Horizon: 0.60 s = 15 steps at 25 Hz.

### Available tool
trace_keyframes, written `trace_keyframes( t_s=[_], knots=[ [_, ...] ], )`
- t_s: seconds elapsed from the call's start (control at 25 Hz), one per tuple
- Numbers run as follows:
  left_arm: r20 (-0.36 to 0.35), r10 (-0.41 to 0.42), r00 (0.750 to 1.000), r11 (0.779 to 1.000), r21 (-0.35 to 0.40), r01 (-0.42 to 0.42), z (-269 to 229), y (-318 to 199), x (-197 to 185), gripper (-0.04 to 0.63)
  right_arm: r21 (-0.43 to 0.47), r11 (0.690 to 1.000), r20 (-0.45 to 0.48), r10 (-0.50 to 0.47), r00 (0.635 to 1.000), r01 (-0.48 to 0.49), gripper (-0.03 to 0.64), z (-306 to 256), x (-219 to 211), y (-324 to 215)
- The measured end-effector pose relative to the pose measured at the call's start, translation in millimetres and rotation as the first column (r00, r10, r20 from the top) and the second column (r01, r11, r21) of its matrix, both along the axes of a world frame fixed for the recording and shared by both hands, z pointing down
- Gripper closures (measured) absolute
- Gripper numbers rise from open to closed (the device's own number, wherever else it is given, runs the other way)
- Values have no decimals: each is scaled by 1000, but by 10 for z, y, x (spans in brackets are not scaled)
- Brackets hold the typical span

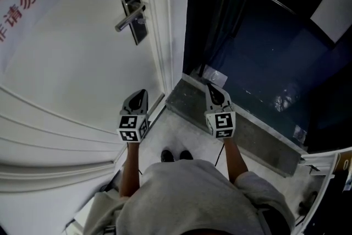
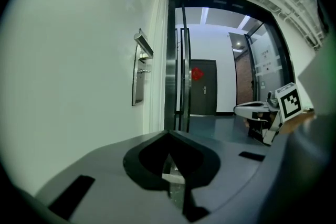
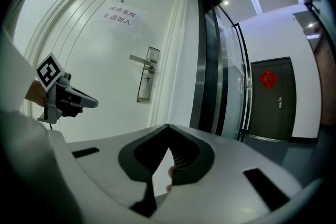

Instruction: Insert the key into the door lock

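Leftmost, the white door (image 1: 71,63) carries its lock plate (image 1: 131,4) with a lever handle (image 1: 128,19). Just under the lever a small stub (image 3: 148,80) juts out, too small to tell key from cylinder. Next, the left gripper (image 1: 139,95) hangs low, well below the lock, its jaws drawn together with no key showing between them. Right of it, the right gripper (image 1: 213,89) sits over the stone threshold (image 1: 247,135), likewise pinched fully closed on nothing I can make out. So the scene fits either a key already sitting in the lock or one too slim to see in a grip. Any work at the keyhole would want a level approach square to the plate, the blade lined up with the slot, and the jaws kept clear of the lever.
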<state>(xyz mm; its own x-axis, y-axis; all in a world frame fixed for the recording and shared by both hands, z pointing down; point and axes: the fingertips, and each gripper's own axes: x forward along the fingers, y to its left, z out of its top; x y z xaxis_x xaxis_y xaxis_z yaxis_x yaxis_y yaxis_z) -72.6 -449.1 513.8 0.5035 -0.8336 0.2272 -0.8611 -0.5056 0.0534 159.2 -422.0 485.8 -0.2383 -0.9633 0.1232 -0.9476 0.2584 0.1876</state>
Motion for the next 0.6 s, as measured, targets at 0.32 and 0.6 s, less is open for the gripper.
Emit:
trace_keyframes(
  t_s=[0.32,0.6],
  knots=[
    [1,3,1000,1000,-9,-3,33,60,48,578,7,1000,5,1,1000,-1,594,-34,-20,17],
    [-8,-5,1000,1000,-8,5,42,85,34,578,5,1000,42,5,999,-5,594,-60,-7,30]
  ],
)
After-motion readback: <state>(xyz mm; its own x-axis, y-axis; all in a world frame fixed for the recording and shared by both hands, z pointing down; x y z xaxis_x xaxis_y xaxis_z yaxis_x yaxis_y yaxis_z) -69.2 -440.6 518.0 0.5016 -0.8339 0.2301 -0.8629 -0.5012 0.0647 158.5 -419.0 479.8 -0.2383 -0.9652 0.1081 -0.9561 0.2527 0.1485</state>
